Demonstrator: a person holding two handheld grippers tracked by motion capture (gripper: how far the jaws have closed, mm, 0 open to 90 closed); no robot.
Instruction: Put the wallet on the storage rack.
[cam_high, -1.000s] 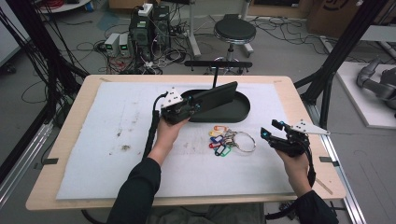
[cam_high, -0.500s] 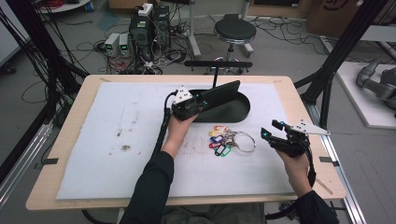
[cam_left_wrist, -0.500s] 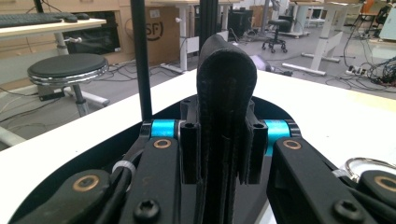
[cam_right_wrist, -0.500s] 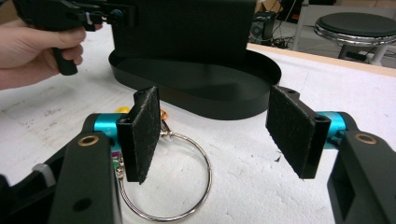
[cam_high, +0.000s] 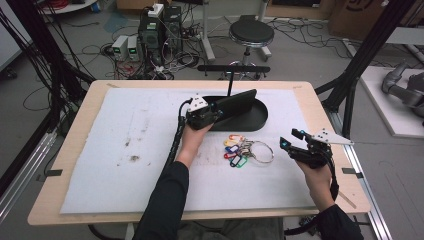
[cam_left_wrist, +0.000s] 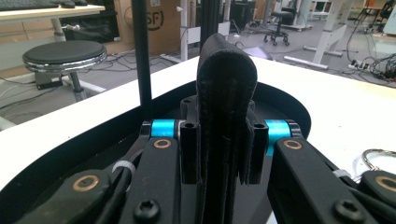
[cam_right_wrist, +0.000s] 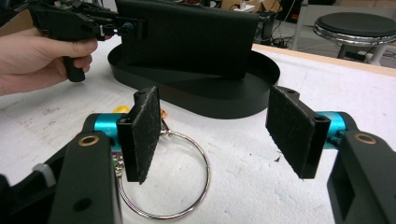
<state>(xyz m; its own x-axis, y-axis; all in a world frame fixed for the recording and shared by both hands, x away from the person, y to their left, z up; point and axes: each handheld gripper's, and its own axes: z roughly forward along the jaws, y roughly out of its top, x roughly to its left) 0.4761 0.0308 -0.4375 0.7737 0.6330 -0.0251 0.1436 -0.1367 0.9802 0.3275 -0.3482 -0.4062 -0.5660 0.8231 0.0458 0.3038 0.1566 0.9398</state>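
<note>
A flat black pouch (cam_high: 239, 102) stands on its long edge inside the black oval tray (cam_high: 255, 121), and my left gripper (cam_high: 220, 111) is shut on its near end. In the left gripper view the pouch (cam_left_wrist: 226, 93) rises between the closed pads, with the tray rim (cam_left_wrist: 93, 140) curving around it. My right gripper (cam_high: 289, 140) is open just right of a metal key ring (cam_high: 261, 151) with coloured tags (cam_high: 234, 150). In the right gripper view the ring (cam_right_wrist: 205, 163) lies below my open right gripper (cam_right_wrist: 219, 126), and the pouch (cam_right_wrist: 187, 37) and tray (cam_right_wrist: 224, 100) are beyond it.
A thin black post (cam_high: 230, 82) with a crossbar stands at the tray's far rim. A white mat (cam_high: 125, 150) covers the table, with a few dark specks at its left. A stool (cam_high: 250, 35) and cables lie on the floor beyond the table.
My left gripper has shifted a little to the right with the pouch, along the tray. The right gripper and key ring have stayed put.
</note>
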